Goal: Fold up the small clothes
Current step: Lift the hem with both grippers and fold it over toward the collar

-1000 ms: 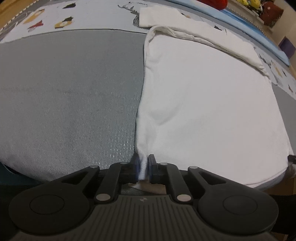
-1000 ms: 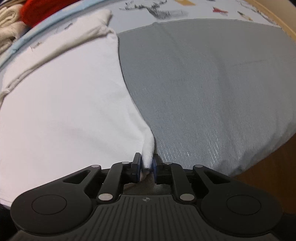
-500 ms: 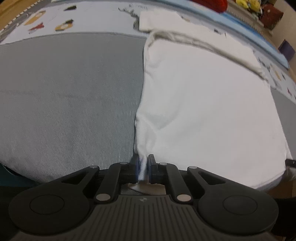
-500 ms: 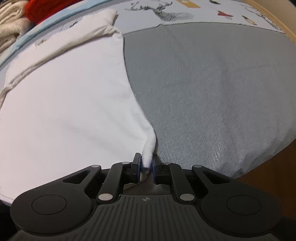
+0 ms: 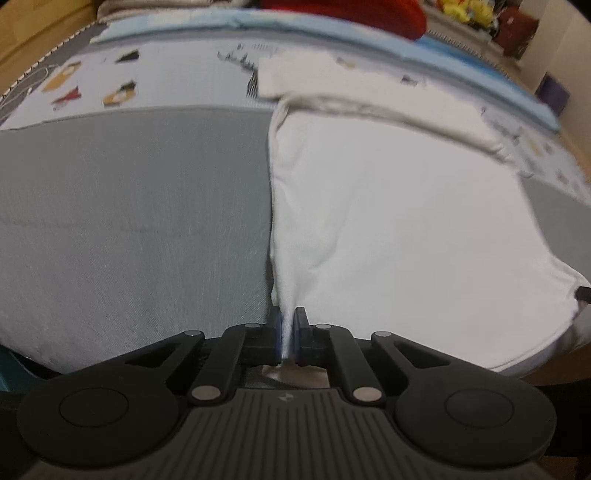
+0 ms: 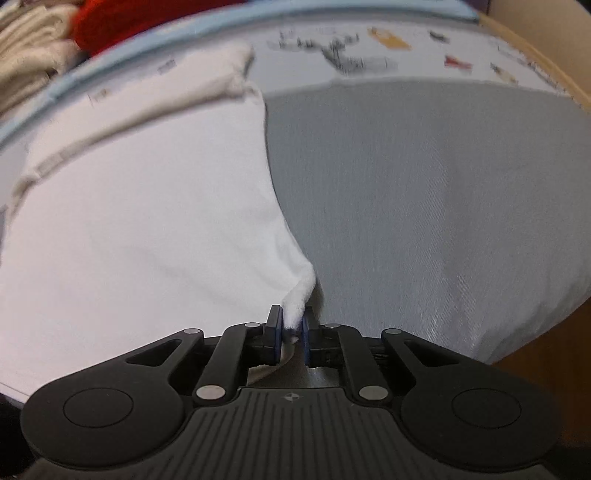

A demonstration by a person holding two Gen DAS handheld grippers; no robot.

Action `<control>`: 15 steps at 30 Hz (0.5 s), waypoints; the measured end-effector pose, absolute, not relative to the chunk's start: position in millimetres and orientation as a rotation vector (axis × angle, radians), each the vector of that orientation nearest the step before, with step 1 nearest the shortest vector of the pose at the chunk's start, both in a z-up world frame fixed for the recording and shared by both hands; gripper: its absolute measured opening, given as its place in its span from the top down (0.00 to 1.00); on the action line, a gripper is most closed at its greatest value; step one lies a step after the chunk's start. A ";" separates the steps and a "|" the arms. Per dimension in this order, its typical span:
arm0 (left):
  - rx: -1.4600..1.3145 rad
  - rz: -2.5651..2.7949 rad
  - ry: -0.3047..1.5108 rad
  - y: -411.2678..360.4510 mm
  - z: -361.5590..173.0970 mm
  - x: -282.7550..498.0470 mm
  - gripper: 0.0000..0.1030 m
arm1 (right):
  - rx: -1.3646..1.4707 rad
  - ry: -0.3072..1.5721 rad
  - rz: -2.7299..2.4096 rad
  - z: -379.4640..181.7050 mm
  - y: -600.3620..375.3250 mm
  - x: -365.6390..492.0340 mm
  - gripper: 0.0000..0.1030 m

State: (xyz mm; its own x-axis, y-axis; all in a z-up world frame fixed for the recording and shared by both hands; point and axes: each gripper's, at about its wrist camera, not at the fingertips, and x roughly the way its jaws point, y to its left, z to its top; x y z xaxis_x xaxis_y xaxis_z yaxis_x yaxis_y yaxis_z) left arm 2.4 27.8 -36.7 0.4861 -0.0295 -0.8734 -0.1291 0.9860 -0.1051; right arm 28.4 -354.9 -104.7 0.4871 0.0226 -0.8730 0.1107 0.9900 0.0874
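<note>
Both tools, left tool (image 5: 285, 334) and right tool (image 6: 291, 328), are clamped on the near corners of a white cotton garment (image 5: 388, 221); its length stretches away from them across the grey padded surface (image 5: 129, 221).

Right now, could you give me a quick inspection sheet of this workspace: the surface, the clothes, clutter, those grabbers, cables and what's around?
Surface: grey woven fabric pad, with a pale printed sheet beyond.
Job's things: white cotton garment lying spread flat, its far edge folded over.
Clutter: red cloth and beige folded cloths at the far edge.
Grippers: left hand-held gripper pinches one near corner of the garment; right hand-held gripper pinches the other. The jaws of both have just closed further.
Cables: nothing seen.
Surroundings: wooden floor; blurred items far right.
</note>
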 end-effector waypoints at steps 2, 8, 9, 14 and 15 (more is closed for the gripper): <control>-0.162 0.034 1.026 28.2 -15.4 -3.4 0.95 | 0.138 1.003 -0.021 -83.2 -352.6 21.4 0.90; -0.192 -0.066 0.896 34.1 72.9 -54.7 0.95 | 0.215 0.862 0.089 -8.1 -362.8 -13.7 0.92; -0.209 -0.093 0.876 37.7 89.6 -69.1 0.95 | 0.213 0.828 0.116 9.1 -365.3 -26.4 0.92; -0.222 -0.117 0.806 52.0 136.2 -114.4 0.95 | 0.231 0.695 0.228 77.3 -392.4 -91.8 0.92; -0.225 -0.110 0.809 53.5 133.0 -112.1 0.95 | 0.237 0.678 0.227 83.1 -398.1 -98.8 0.92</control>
